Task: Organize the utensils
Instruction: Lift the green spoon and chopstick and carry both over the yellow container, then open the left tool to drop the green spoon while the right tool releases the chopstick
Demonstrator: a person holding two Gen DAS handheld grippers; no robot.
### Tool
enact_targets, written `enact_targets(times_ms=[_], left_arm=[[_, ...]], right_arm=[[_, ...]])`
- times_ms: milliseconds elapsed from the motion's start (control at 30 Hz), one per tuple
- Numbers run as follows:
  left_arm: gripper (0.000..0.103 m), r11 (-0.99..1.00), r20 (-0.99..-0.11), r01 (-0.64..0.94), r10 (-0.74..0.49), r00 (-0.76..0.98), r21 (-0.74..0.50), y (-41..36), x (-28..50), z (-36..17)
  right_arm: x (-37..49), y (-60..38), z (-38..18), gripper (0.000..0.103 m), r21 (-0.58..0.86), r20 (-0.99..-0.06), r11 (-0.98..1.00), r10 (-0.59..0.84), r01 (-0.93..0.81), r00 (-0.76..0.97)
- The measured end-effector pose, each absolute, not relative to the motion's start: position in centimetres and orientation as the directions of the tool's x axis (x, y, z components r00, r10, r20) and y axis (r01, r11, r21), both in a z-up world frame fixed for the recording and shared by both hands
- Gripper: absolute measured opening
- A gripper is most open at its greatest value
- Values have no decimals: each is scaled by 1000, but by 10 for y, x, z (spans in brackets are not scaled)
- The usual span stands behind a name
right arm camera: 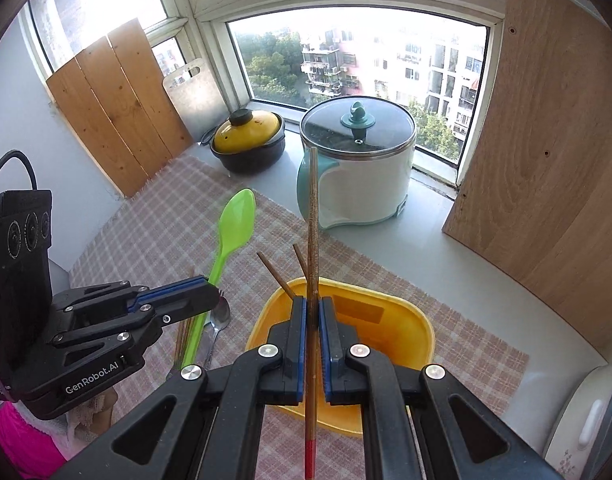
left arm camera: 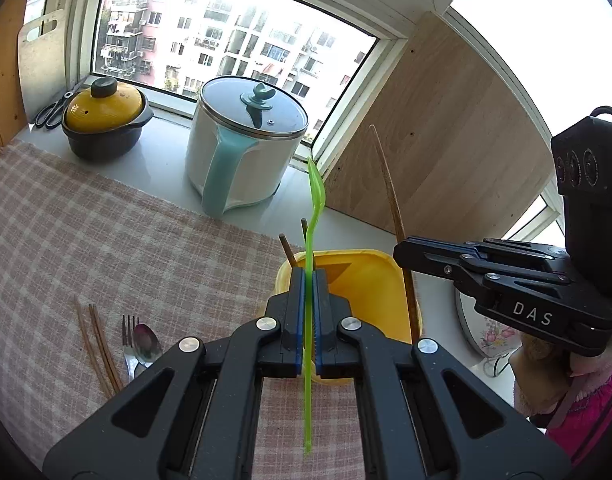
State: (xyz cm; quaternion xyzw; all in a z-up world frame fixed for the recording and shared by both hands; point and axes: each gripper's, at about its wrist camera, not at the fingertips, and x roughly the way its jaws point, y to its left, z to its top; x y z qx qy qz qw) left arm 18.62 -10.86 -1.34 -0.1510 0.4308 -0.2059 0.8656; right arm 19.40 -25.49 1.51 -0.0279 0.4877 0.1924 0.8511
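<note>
Checked cloth (left arm camera: 105,232) covers windowsill counter; left tongs (left arm camera: 309,280) grasp green spoon (left arm camera: 316,192), right tongs (right arm camera: 314,312) chopstick (right arm camera: 313,220).

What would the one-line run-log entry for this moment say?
left gripper: shut on green spoon | right gripper: shut on chopstick | yellow container: two chopsticks inside | cloth: fork, metal spoon, chopsticks left

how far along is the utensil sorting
Done: two chopsticks already stand in the yellow bin.
In hand: the left gripper is shut on a green spoon, and the right gripper is shut on one chopstick; both are held over the bin, not yet in it.
Left: a fork, a metal spoon and two more chopsticks lie on the checked cloth.
</note>
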Motion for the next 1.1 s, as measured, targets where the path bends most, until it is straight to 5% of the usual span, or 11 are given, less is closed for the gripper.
enact_targets(times_ms=[1100], left_arm=[[1,886,-692,184,-450,564,-427,-155,245,-42]], right_arm=[[256,-285,-22,4,191,-840,928,324,-321,435]])
